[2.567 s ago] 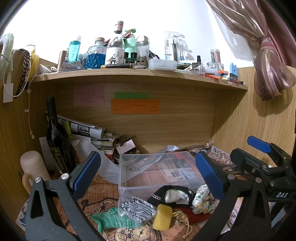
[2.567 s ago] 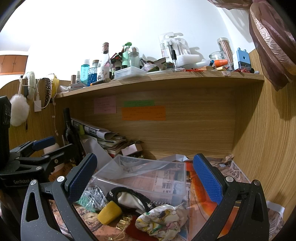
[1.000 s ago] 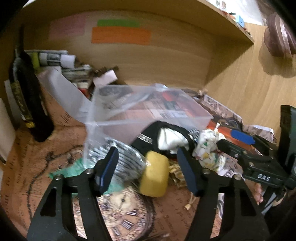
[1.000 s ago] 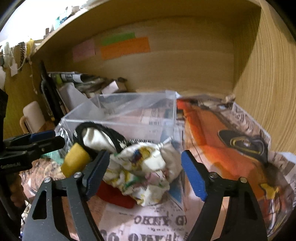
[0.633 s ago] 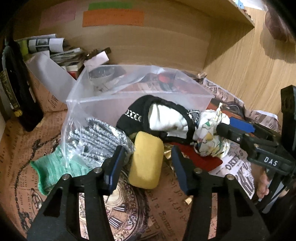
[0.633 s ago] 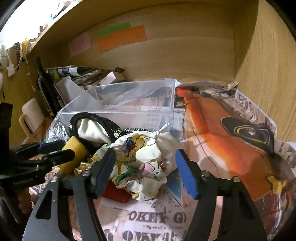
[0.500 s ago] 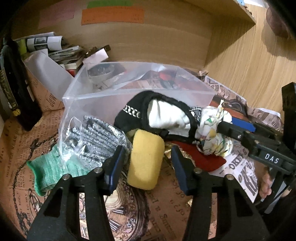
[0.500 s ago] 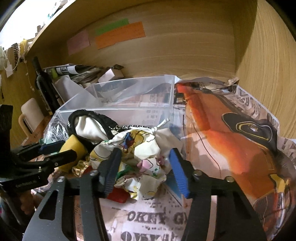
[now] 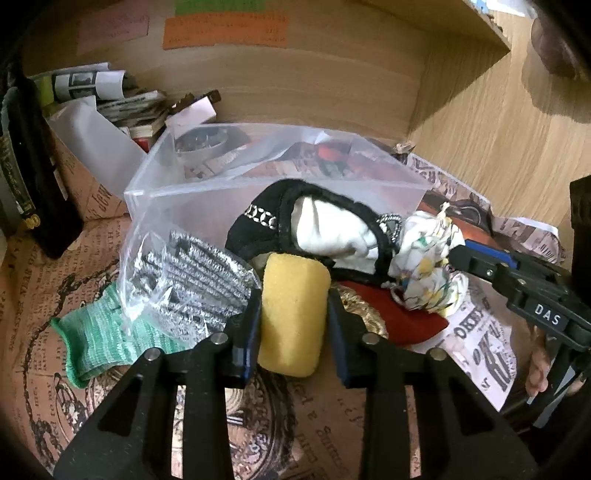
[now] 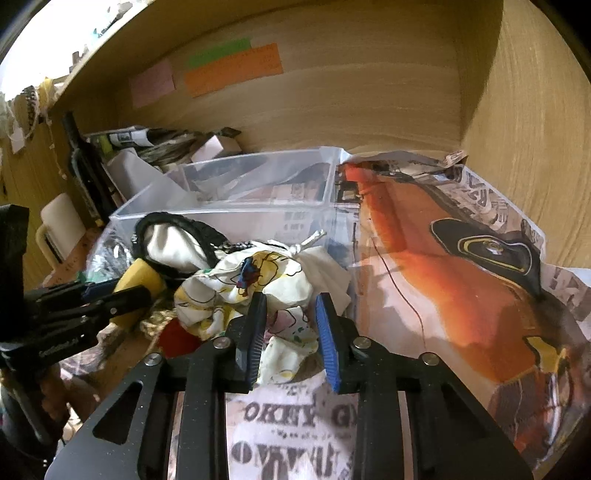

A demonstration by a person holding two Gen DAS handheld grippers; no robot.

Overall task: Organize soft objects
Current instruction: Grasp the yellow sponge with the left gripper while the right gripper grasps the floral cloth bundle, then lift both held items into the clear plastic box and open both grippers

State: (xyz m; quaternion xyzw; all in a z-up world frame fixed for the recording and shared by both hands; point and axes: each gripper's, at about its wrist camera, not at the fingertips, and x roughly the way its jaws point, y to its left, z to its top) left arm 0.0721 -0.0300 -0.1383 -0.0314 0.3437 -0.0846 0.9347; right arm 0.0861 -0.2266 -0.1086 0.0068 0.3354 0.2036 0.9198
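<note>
Landmark: clear plastic bin (image 9: 258, 173) (image 10: 236, 195), standing on the paper-covered tabletop (image 9: 44, 295) below the wooden back wall.

- Yellow sponge (image 9: 291, 310) (image 10: 138, 282): lies in front of the bin's near wall. The left gripper (image 9: 293, 325) has its fingers (image 9: 248, 332) closed against the sponge's two long sides, pinching it.
- Printed cloth pouch (image 10: 258, 291) (image 9: 428, 258), white with cartoon figures and a knotted drawstring: in front of the bin's near right corner. The right gripper (image 10: 290, 332) has its blue-padded fingers (image 10: 327, 336) drawn in on a fold of the pouch, gripping the fabric.
- Black-trimmed pouch with white lining (image 9: 317, 225) (image 10: 173, 243): leaning against the bin's near wall, between sponge and printed pouch, touching both.
- Red cloth item (image 9: 406, 314) (image 10: 173, 338): flat on the tabletop in front of the bin, partly under the printed pouch.
- Gold-coloured trinket (image 9: 360, 308): just beside the sponge, in front of the bin; details unclear.
- Clear bag of silvery knit material (image 9: 192, 273): at the bin's near left corner, touching the sponge's left side.
- Green knit cloth (image 9: 107, 339): in front of the bin's left corner, partly under the clear bag.
- Dark bottle (image 9: 33, 177) (image 10: 86, 162): upright, well left of the bin.
- Stack of papers (image 9: 122, 103) (image 10: 155, 142): behind the bin's left end.
- Coloured paper notes (image 9: 225, 31) (image 10: 232, 72): stuck on the back wall above the bin.
</note>
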